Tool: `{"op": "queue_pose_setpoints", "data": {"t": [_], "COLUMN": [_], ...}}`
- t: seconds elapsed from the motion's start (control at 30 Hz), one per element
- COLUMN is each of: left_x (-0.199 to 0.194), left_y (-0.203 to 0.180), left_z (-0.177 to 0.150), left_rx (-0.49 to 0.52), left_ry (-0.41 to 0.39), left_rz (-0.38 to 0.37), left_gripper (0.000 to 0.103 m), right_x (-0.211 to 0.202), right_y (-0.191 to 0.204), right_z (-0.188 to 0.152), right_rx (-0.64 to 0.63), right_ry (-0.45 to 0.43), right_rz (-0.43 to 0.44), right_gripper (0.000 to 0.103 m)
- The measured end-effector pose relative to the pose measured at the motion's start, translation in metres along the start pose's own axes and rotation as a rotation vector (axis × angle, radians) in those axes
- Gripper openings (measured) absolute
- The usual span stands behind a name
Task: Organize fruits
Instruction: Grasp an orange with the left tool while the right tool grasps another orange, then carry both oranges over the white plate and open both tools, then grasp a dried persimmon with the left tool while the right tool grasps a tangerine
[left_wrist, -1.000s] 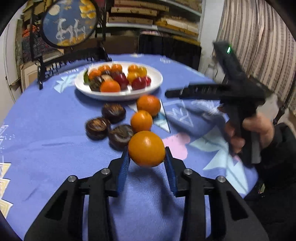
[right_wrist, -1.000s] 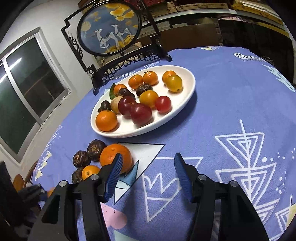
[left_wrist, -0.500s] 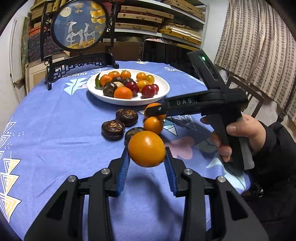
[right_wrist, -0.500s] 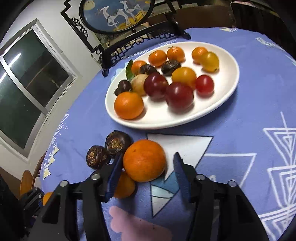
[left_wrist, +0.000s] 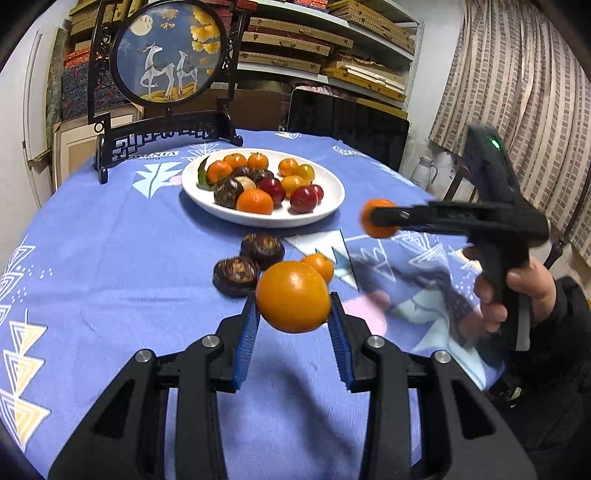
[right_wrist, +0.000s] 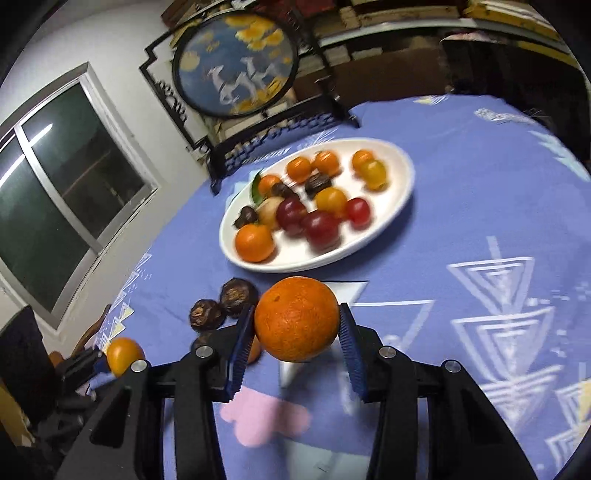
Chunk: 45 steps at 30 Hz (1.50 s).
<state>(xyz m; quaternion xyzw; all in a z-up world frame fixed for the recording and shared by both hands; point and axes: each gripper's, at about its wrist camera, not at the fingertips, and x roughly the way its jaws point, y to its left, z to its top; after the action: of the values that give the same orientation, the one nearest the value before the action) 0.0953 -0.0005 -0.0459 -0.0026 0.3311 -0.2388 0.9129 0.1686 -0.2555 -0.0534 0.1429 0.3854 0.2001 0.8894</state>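
My left gripper (left_wrist: 293, 325) is shut on a smooth orange fruit (left_wrist: 293, 296) and holds it above the blue tablecloth. My right gripper (right_wrist: 295, 336) is shut on a rough-skinned orange (right_wrist: 296, 319), lifted off the cloth; it also shows in the left wrist view (left_wrist: 378, 218) at the right. A white plate (left_wrist: 325, 218) with several oranges, red plums and dark fruits sits beyond. A small orange (left_wrist: 319, 266) and dark brown fruits (left_wrist: 236, 275) lie on the cloth between the grippers and the plate.
A round painted screen on a black stand (left_wrist: 168, 55) stands at the table's far side behind the plate. Shelves with boxes (left_wrist: 325, 48) and a curtain (left_wrist: 517, 92) lie beyond. A window (right_wrist: 62, 192) is at the left in the right wrist view.
My right gripper has shut on the rough orange and lifted it off the cloth. My left gripper keeps its orange and has pulled back a little.
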Motion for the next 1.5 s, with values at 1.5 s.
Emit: {"op": "queue_pose_setpoints", "data": {"t": [1.5], "left_x": [0.06], "left_y": [0.036], "left_z": [0.057], "left_rx": [0.042], "left_ry": [0.106], "left_rz": [0.052], "left_gripper": [0.063], "right_x": [0.032], "right_y": [0.025], "right_z": [0.026], "right_rx": [-0.108], "right_ry": [0.04], "right_rz": [-0.029], "right_gripper": [0.056]}}
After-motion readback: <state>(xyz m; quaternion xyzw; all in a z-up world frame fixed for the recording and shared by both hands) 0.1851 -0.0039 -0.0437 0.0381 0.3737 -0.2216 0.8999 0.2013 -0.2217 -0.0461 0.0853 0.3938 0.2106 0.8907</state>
